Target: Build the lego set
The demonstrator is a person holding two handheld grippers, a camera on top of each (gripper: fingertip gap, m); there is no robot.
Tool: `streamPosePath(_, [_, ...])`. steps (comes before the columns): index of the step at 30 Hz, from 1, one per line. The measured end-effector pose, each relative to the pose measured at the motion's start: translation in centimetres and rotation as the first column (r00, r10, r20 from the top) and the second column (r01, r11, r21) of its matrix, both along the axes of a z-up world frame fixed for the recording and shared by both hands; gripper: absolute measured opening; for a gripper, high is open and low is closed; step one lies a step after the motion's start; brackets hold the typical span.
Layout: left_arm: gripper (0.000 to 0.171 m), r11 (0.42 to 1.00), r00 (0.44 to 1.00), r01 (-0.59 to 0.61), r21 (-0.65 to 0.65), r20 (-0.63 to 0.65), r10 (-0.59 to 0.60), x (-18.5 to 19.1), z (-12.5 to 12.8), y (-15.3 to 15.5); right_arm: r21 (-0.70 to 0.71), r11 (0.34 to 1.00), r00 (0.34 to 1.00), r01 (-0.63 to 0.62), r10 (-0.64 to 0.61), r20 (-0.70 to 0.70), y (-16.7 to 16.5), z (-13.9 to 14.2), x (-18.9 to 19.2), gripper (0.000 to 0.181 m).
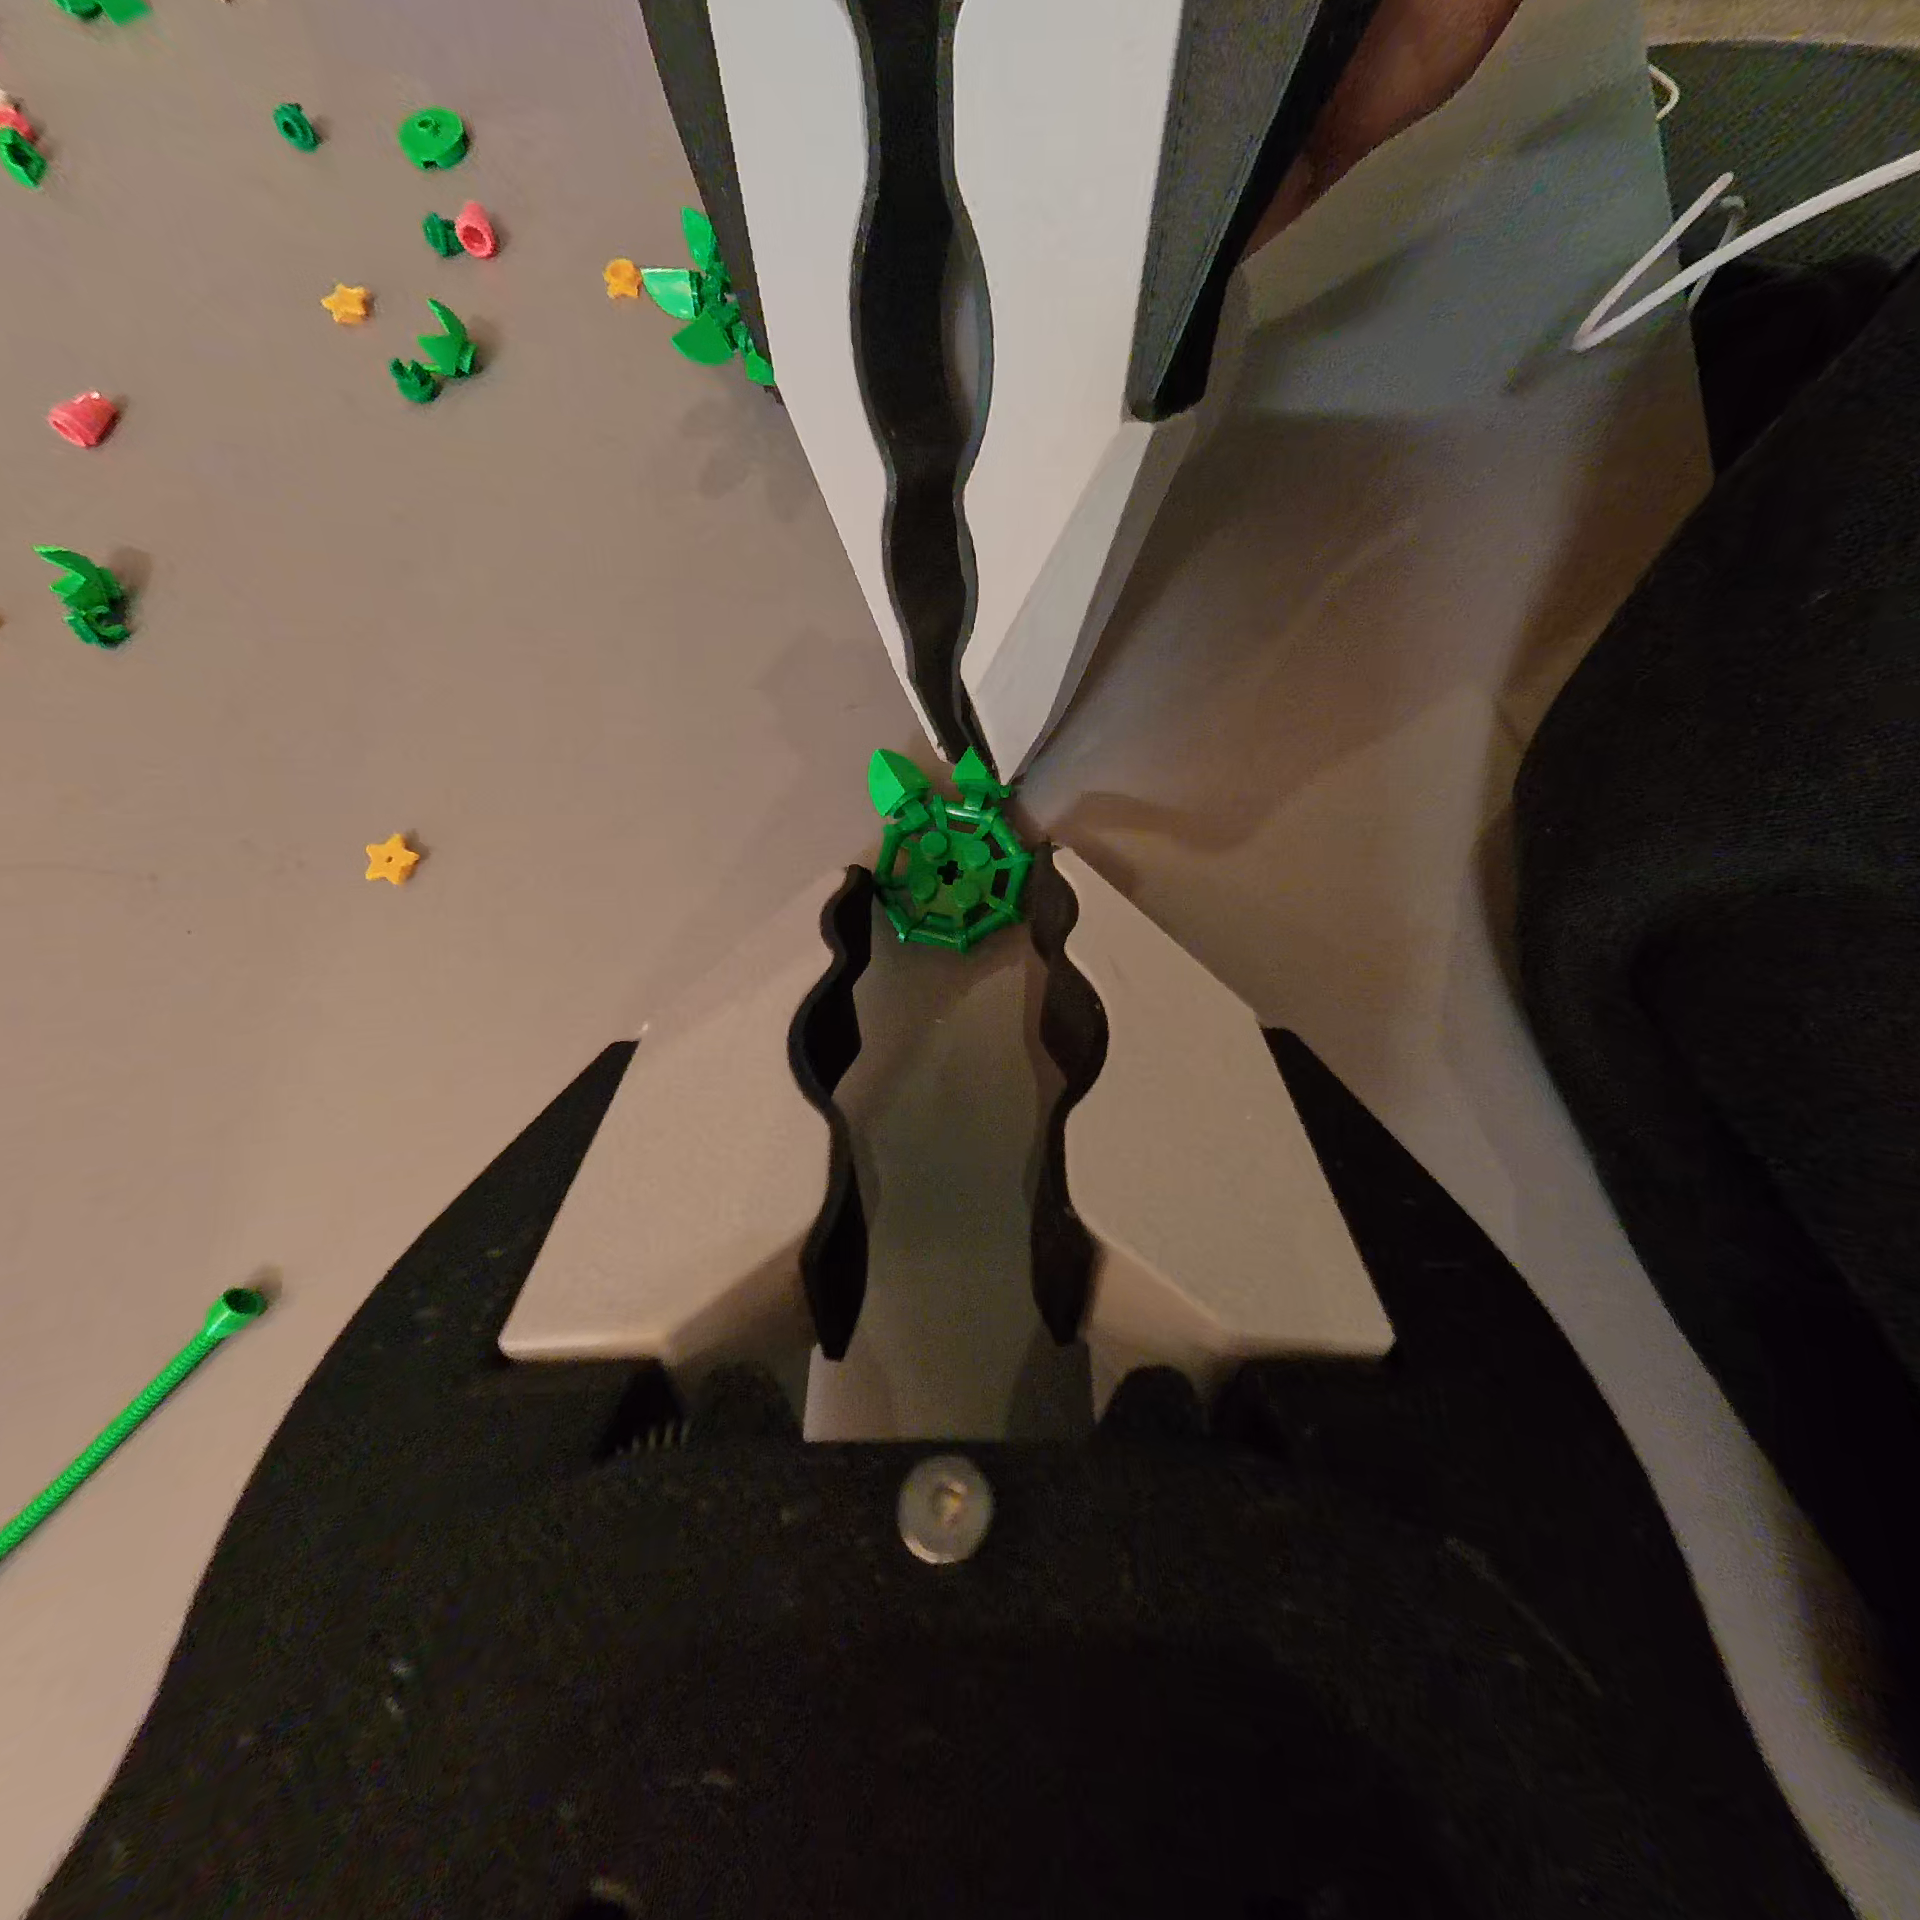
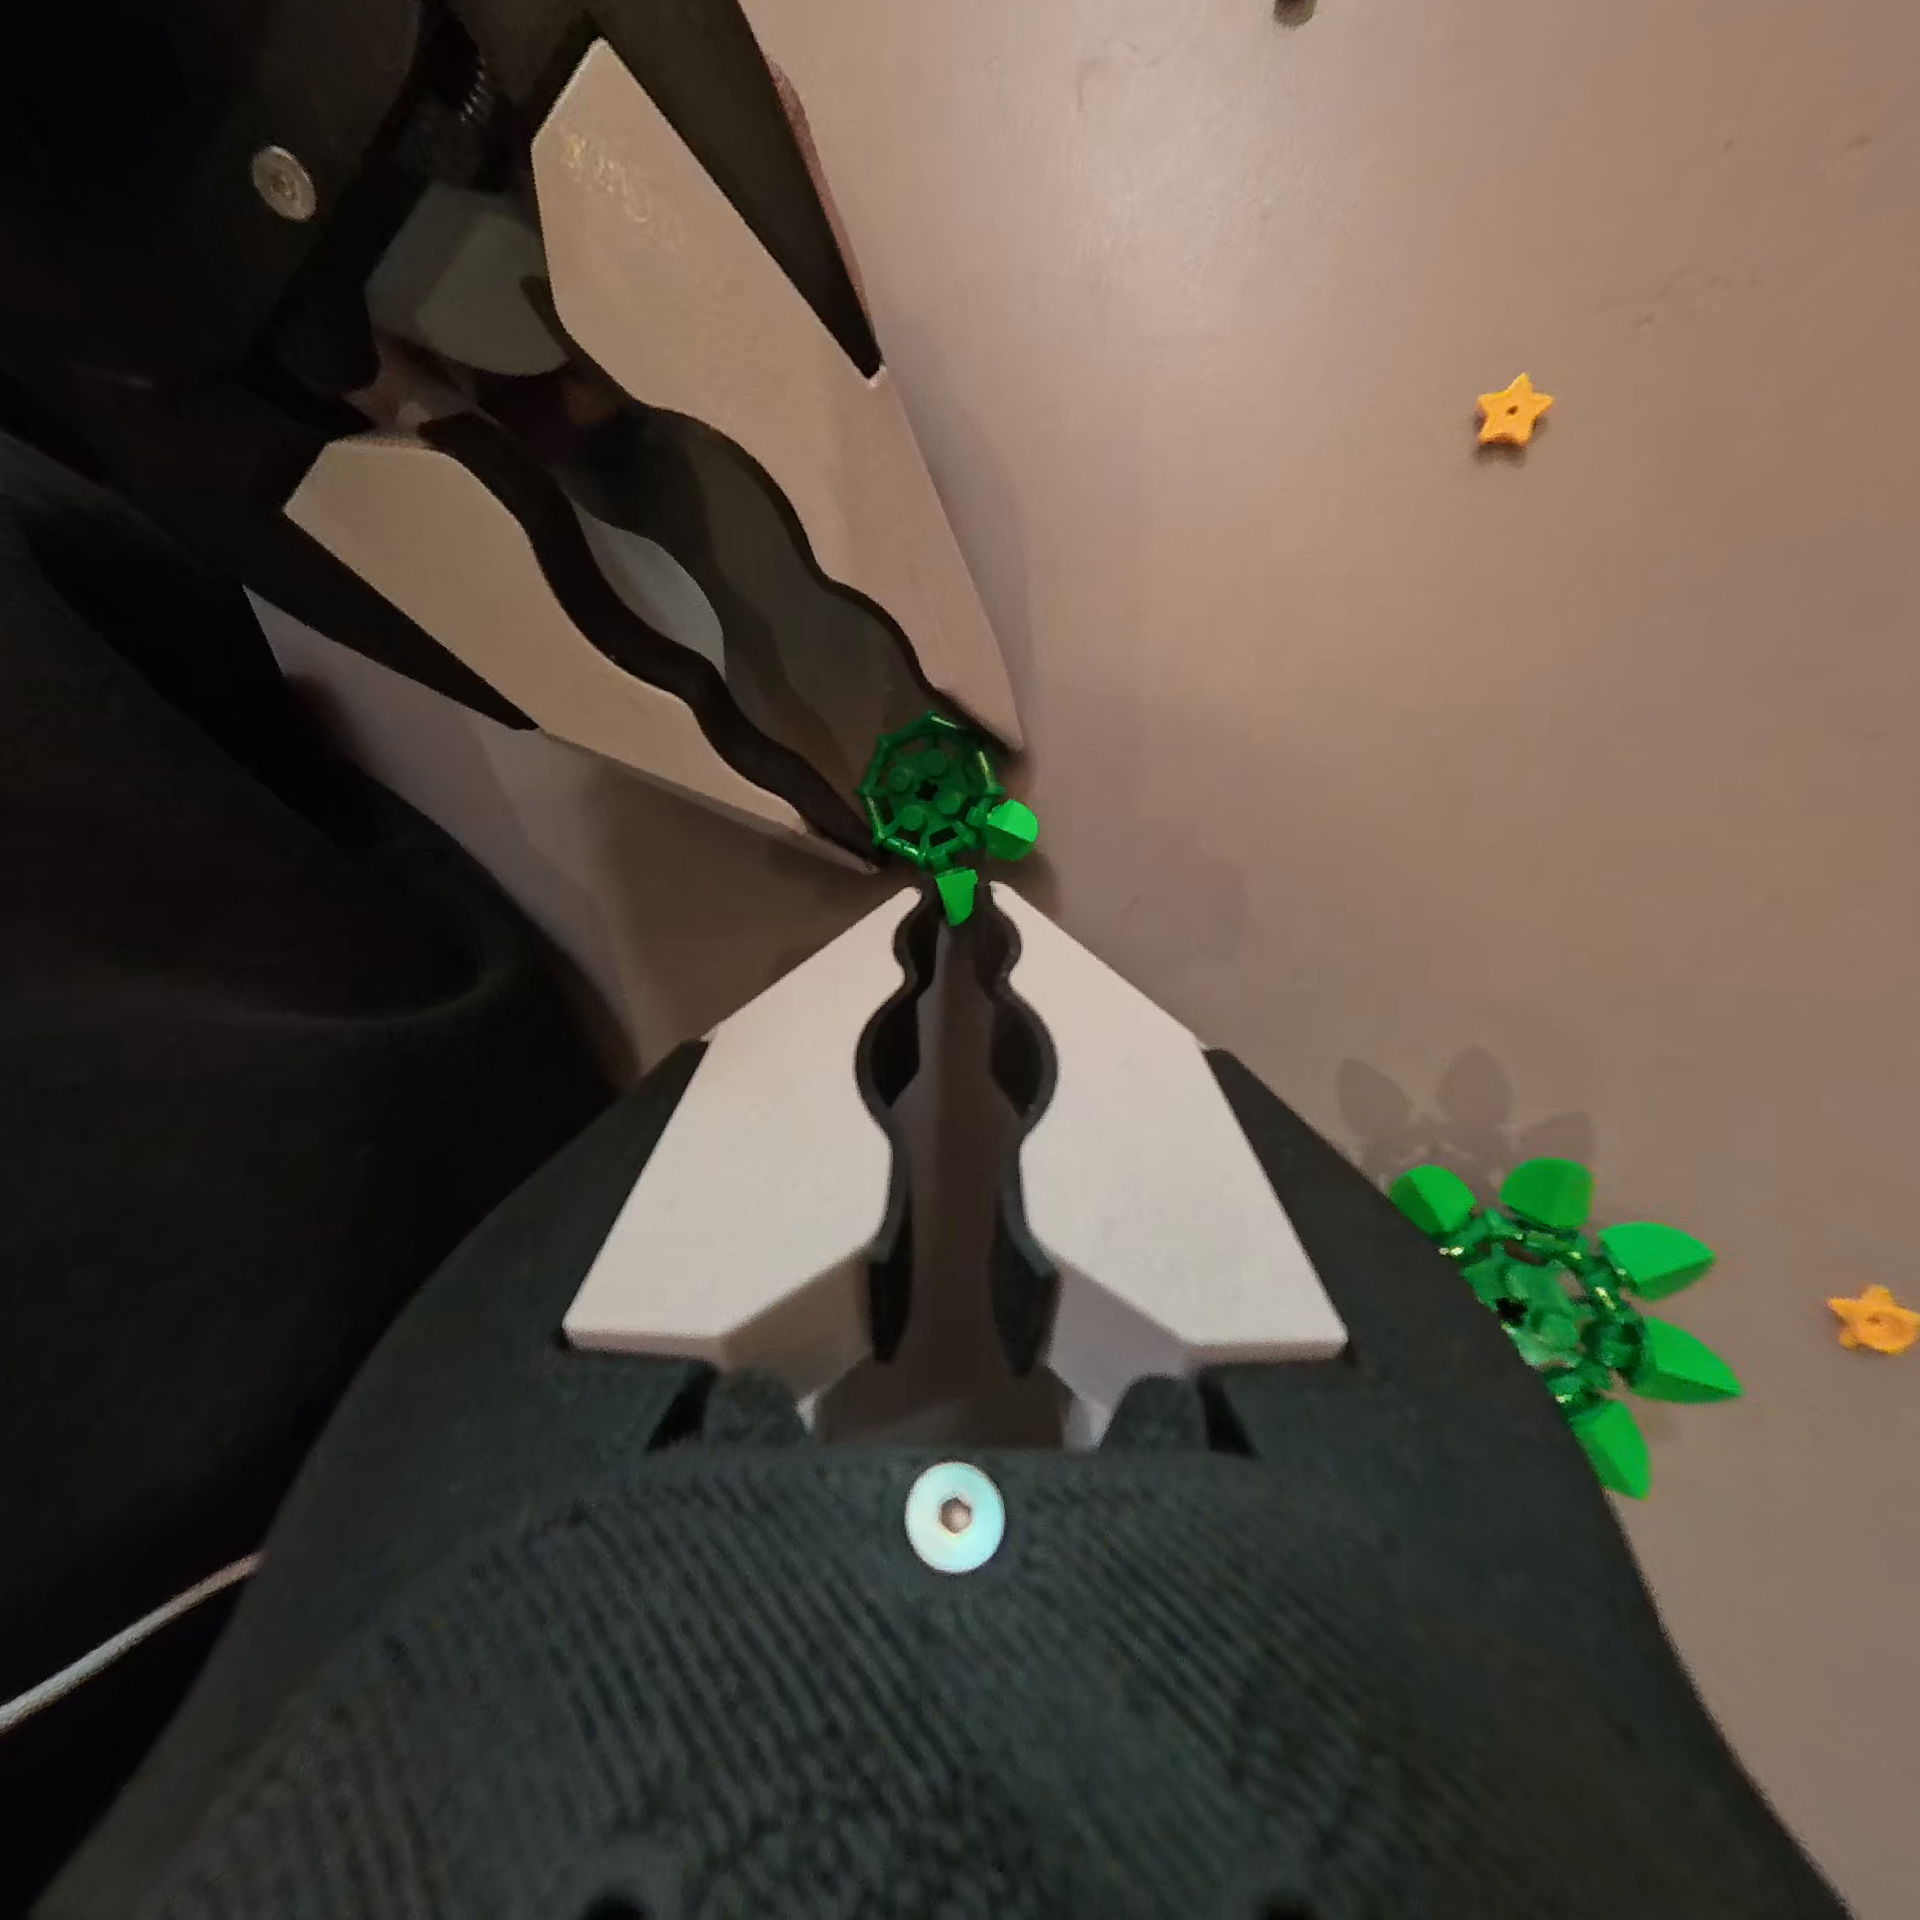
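Left gripper (image 1: 951, 883) holds unmarked green web piece (image 1: 951, 876); right gripper (image 2: 956, 904) pinches its leaf (image 2: 958, 896).

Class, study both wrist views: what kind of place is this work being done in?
Probably an indoor tabletop or hobby desk: a plain grey surface scattered with small parts such as a yellow star piece and a finished leafy green wheel.

Web piece (image 1: 951, 878) between left gripper (image 1: 945, 883) fingers; right gripper (image 1: 971, 753) opposite, at leaf (image 1: 972, 774).

No legible text (either view)
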State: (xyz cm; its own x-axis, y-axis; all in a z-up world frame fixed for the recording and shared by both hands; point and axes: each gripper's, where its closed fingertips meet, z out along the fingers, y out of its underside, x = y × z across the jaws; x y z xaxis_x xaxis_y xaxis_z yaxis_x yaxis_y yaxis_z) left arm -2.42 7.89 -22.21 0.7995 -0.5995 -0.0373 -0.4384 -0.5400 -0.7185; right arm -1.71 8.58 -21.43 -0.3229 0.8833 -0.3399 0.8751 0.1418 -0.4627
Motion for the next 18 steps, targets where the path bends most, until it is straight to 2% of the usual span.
streamPosePath(18, [0.029,1.000,1.000,0.000,0.007,-0.020,0.000,0.35,-0.17,-0.57,-0.019,0.999,1.000,0.029,-0.029,-0.002,0.00,0.29,-0.36,0.005])
